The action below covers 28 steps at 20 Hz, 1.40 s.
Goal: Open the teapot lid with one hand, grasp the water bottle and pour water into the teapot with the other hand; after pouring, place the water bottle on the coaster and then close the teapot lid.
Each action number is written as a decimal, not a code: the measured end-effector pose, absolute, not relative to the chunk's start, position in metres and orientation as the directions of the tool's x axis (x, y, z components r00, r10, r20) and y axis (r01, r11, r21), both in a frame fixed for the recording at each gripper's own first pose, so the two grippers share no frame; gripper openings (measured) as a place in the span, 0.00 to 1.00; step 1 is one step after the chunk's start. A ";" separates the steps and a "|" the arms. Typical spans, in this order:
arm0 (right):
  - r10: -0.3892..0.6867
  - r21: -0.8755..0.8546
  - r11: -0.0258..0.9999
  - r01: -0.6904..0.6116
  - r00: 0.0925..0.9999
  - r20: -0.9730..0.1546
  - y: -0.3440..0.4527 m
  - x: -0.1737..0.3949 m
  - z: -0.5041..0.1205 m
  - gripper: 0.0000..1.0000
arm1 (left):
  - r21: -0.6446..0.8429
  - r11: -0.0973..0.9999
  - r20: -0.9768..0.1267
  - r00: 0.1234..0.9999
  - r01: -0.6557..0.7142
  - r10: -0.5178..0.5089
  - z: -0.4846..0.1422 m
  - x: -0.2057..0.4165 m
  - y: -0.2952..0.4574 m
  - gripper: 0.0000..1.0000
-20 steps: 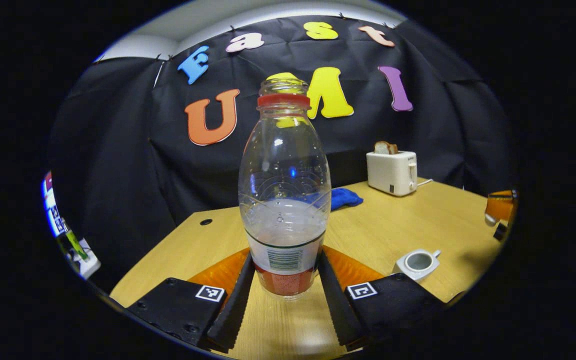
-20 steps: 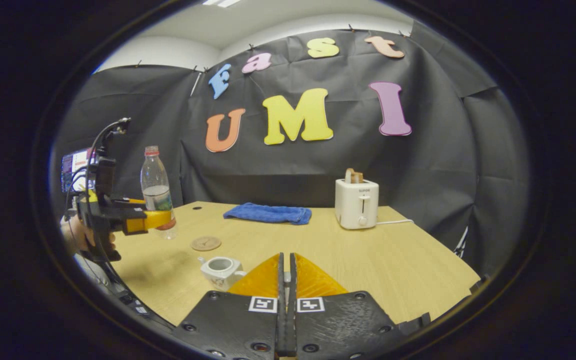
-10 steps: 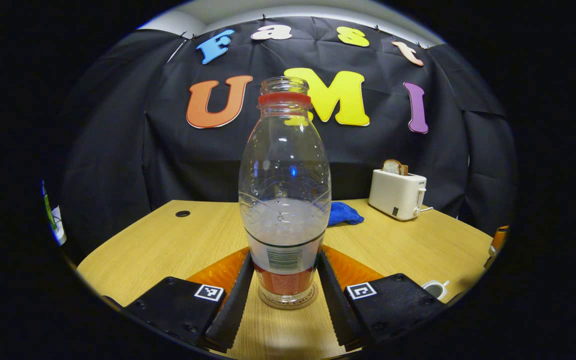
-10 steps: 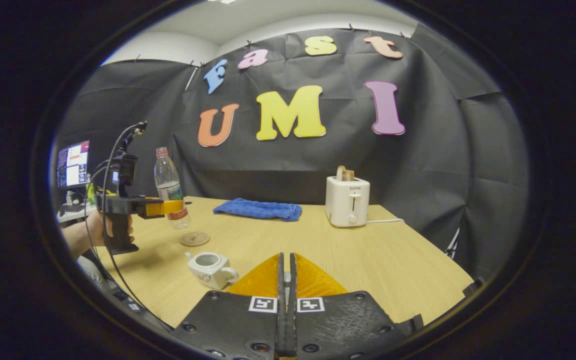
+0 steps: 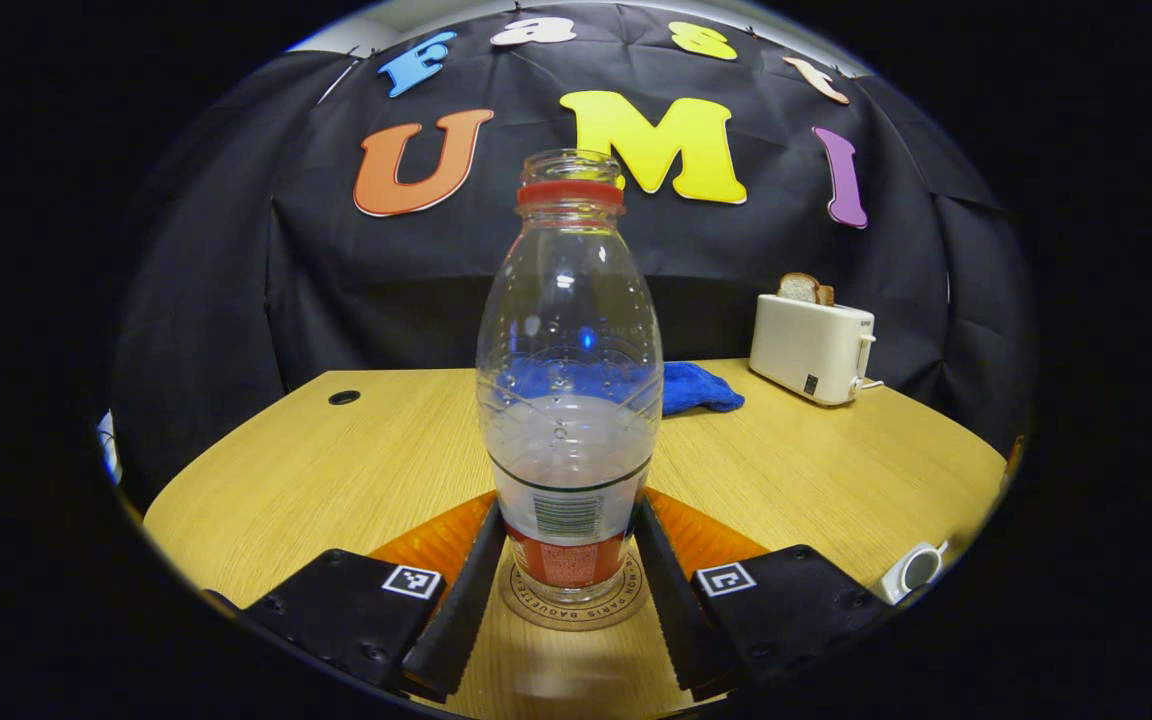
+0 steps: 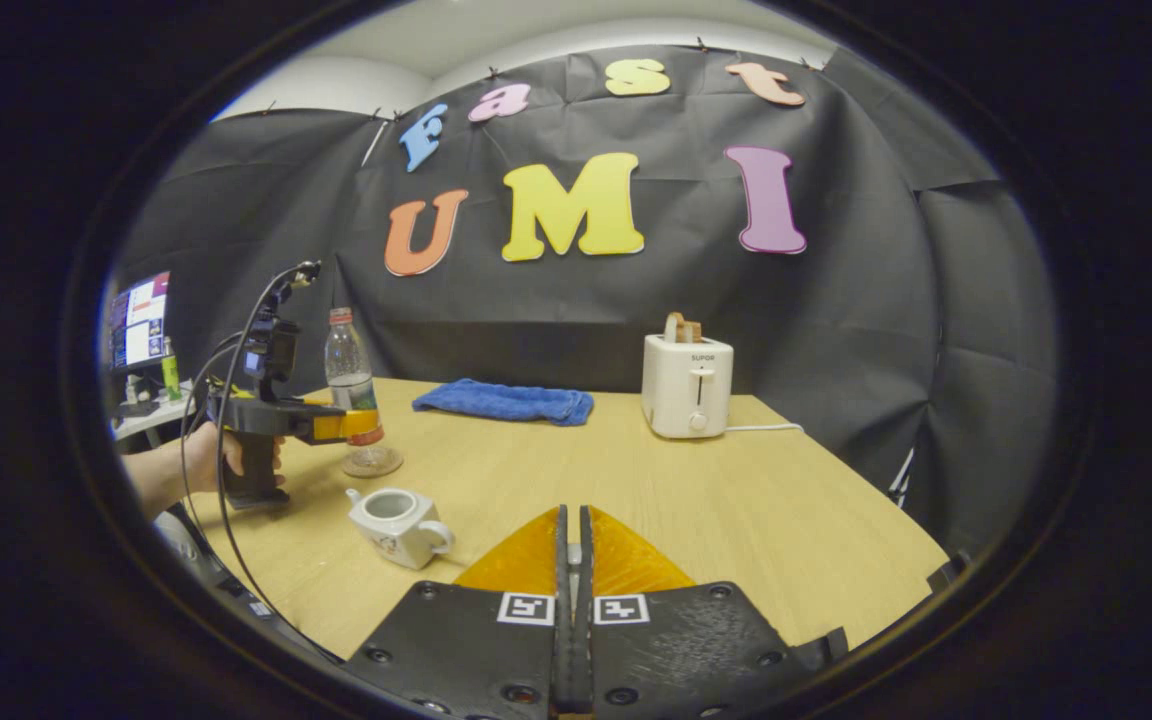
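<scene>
Left gripper view: left tool [image 5: 568,560] has both fingers pressed on lower sides of water bottle [image 5: 568,400], at the label. Bottle upright, uncapped, red ring at neck, roughly half full. Its base sits over the round coaster [image 5: 626,600] on the desk [image 5: 336,470]; can't tell whether base is touching it or just above. Teapot [image 5: 911,570] at far lower right edge, lid off, opening visible. Blue cloth [image 5: 696,388] behind bottle, white toaster [image 5: 814,348] w/ bread slice further right, near the back wall.

Right gripper view: right tool [image 6: 572,560] fingers are together w/ only a thin slit between; a small pale bit shows in the slit, can't tell what it is. Left tool [image 6: 361,428] seen at left, held by a hand [image 6: 211,458], w/ bottle [image 6: 350,385] standing above coaster [image 6: 376,464]. Teapot [image 6: 394,520] on desk [image 6: 736,500] just in front of the coaster, nearer this camera, lidless, handle facing right. Cloth [image 6: 506,402] and toaster [image 6: 686,385] well apart from teapot, toward the back. Monitor [image 6: 139,318] at far left beyond desk edge.
</scene>
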State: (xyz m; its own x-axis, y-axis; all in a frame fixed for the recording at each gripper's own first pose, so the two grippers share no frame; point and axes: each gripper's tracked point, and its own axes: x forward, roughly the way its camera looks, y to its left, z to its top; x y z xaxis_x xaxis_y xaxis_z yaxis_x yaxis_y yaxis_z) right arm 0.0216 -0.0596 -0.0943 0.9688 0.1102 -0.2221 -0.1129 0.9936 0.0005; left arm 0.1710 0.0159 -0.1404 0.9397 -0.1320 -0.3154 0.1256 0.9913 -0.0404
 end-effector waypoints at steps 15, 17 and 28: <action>0.118 -0.005 0.993 -0.122 0.969 -0.217 -0.053 0.018 -0.092 0.00 | -0.051 0.992 -0.355 0.926 0.116 -0.127 -0.144 0.156 0.016 0.99; 0.132 -0.004 0.991 -0.136 0.968 -0.213 -0.045 0.020 -0.091 0.00 | -0.050 0.995 -0.368 0.925 0.086 -0.099 -0.146 0.143 0.023 0.99; 0.365 0.063 0.931 -0.359 0.920 -0.145 0.056 0.059 -0.075 0.00 | -0.038 0.998 -0.266 0.964 -0.039 0.028 -0.103 0.036 0.080 0.99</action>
State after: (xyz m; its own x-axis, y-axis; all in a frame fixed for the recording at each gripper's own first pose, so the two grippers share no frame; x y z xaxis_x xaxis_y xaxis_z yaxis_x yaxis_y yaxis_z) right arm 0.0588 0.0557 -0.0753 0.9197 0.3647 -0.1451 -0.3592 0.9311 0.0635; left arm 0.0356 0.0796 -0.1026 0.9637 0.0278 -0.2656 -0.0393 0.9985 -0.0382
